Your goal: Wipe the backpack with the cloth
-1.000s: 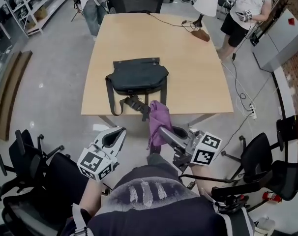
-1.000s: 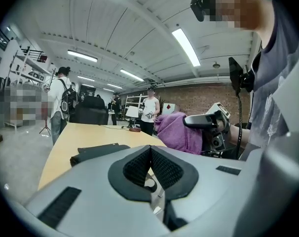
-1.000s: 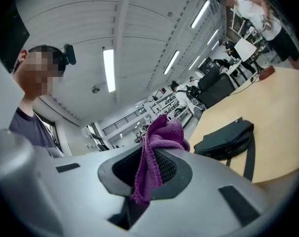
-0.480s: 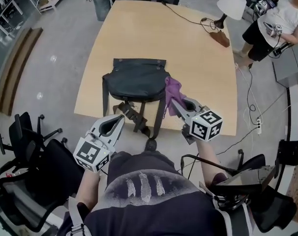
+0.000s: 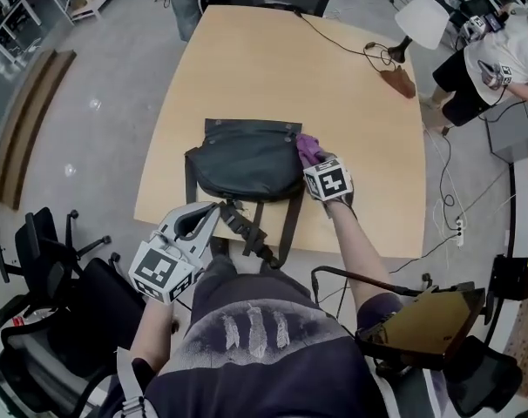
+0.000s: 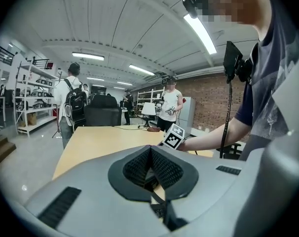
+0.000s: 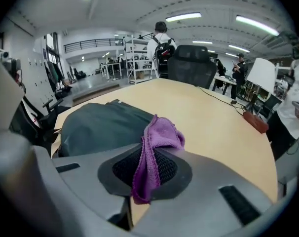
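Now, right claw (image 7: 147, 168) tight on cloth (image 7: 163, 134).

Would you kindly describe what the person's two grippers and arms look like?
The left gripper and the right gripper are light grey moulded shells, each with two broad jaws lined with black ribbed pads and dark slots on the jaw backs. Each carries a white cube printed with black square markers. The person wears a dark short-sleeved shirt with a pale print.

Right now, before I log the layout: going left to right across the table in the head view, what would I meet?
The backpack → purple cloth → lamp
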Available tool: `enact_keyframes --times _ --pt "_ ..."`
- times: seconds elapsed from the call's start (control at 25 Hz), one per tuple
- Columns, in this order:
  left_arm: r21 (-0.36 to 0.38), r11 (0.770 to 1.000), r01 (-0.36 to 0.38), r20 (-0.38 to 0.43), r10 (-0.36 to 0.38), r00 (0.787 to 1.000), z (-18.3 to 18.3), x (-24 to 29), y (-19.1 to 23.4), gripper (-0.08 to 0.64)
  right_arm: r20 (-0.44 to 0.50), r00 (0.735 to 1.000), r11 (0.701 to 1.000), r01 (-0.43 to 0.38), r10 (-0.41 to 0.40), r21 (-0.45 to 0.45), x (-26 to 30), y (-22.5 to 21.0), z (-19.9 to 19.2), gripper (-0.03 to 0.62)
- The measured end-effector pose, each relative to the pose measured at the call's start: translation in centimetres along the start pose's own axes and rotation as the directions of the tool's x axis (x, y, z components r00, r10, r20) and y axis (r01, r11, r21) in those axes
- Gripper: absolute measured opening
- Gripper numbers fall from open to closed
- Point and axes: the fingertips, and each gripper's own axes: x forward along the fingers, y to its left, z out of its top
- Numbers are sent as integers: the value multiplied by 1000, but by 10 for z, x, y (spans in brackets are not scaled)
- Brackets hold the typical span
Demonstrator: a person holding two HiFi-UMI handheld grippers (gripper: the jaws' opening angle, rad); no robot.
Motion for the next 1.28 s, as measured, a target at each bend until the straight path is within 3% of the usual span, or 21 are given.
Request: enact_keyframes --times 0.44,0.76,0.92,1.0,1.12,1.2,1.28 --pt "-27 994 102 2 -101 995 -5 0 84 6 -166 980 991 -123 114 -46 18 95 17 29" --pt "-29 989 148 29 -147 989 -1 -12 122 6 -259 941 955 -261 219 -140 32 191 37 29" --pt "-49 990 133 36 -131 991 -8 -26 142 6 -269 908 925 -362 321 -118 38 239 47 29" --pt "-59 990 125 37 -123 992 -12 -32 152 6 -265 875 891 -442 404 -100 40 267 55 29" --pt "-68 991 113 41 -110 993 -16 -41 166 6 -202 787 804 -595 582 0 38 309 75 29" --pt "-73 992 105 46 -102 994 -16 -47 175 6 -90 718 724 -680 690 118 34 325 98 29" --pt "-77 992 98 50 -95 994 -18 -53 183 6 44 677 654 -724 735 222 32 327 125 29"
